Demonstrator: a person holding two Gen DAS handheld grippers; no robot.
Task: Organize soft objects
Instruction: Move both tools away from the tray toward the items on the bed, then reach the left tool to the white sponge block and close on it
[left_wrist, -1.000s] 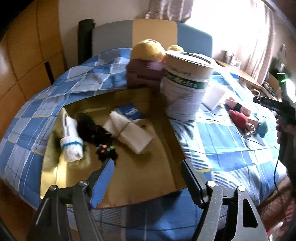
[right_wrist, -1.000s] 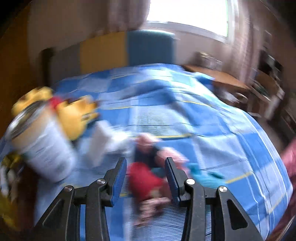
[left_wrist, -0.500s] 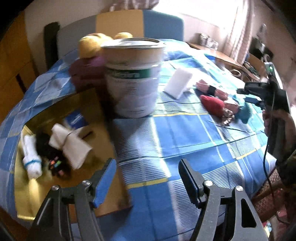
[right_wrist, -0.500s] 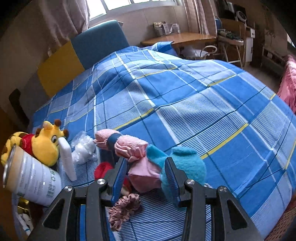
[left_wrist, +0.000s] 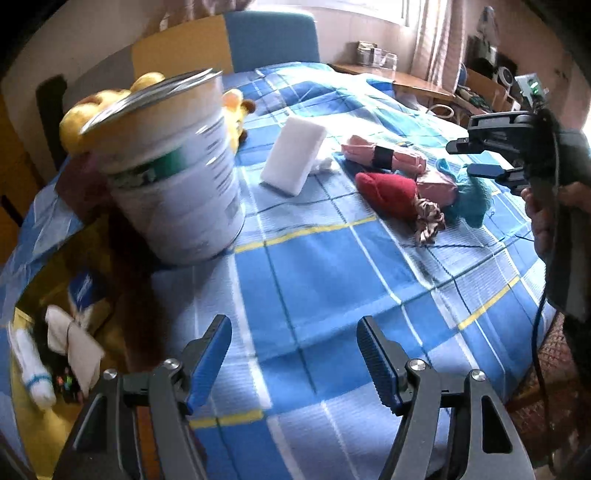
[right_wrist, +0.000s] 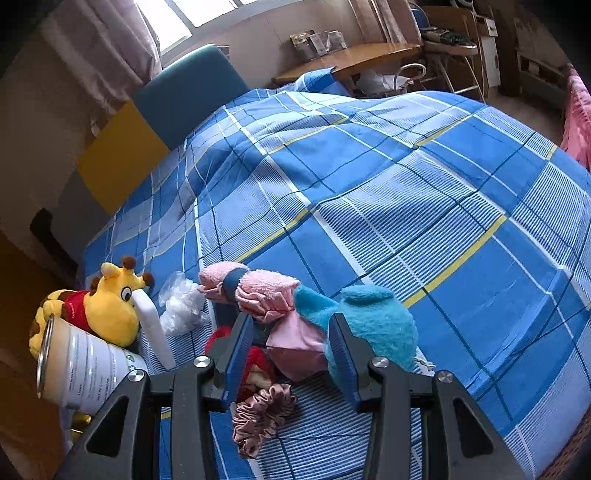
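One fuzzy teal plush (right_wrist: 373, 321) beside ruffled satin scrunchie (right_wrist: 258, 413).

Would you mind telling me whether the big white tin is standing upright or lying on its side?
Upright: the tin stands on its base on the bedspread, its rim on top.

The big white can (left_wrist: 173, 173) stands tall near the left edge of the bed (left_wrist: 317, 280), with the yellow giraffe toy (right_wrist: 107, 306) and the white block (left_wrist: 291, 155) close behind it. A heap of soft things (right_wrist: 295, 325) fills the spot near the right edge. Between can and heap the blue cover lies bare, and the far side of the bed is wide open.
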